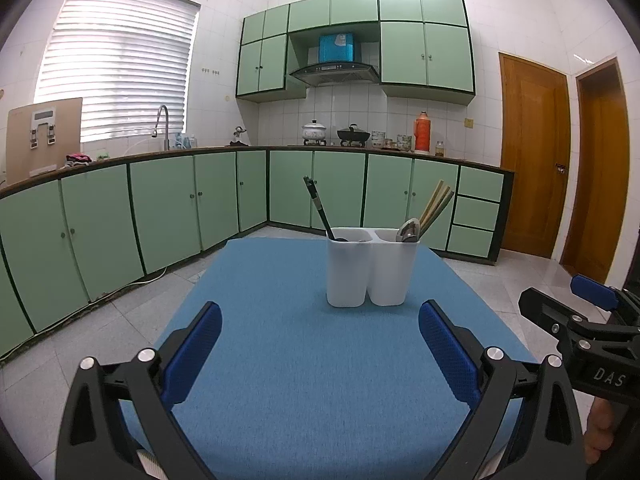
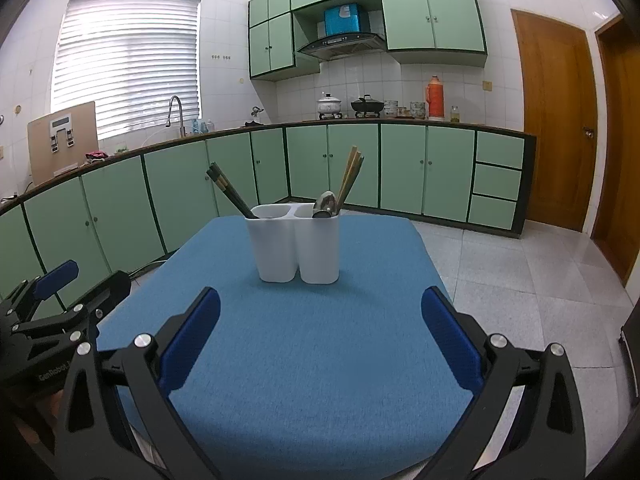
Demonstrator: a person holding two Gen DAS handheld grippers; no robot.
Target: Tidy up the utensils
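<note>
Utensil holder (image 1: 372, 268) upright ahead of left gripper (image 1: 320, 344) and right gripper (image 2: 320, 336), jaws apart, empty.

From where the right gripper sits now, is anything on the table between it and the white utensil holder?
Nothing visible. The right gripper is open over bare blue table, with a clear stretch to the white utensil holder. The left gripper sits off to the side.

Bright window (image 1: 116, 64) daylight, soft shadows, sharp focus, fisheye-bent, dark corners
</note>
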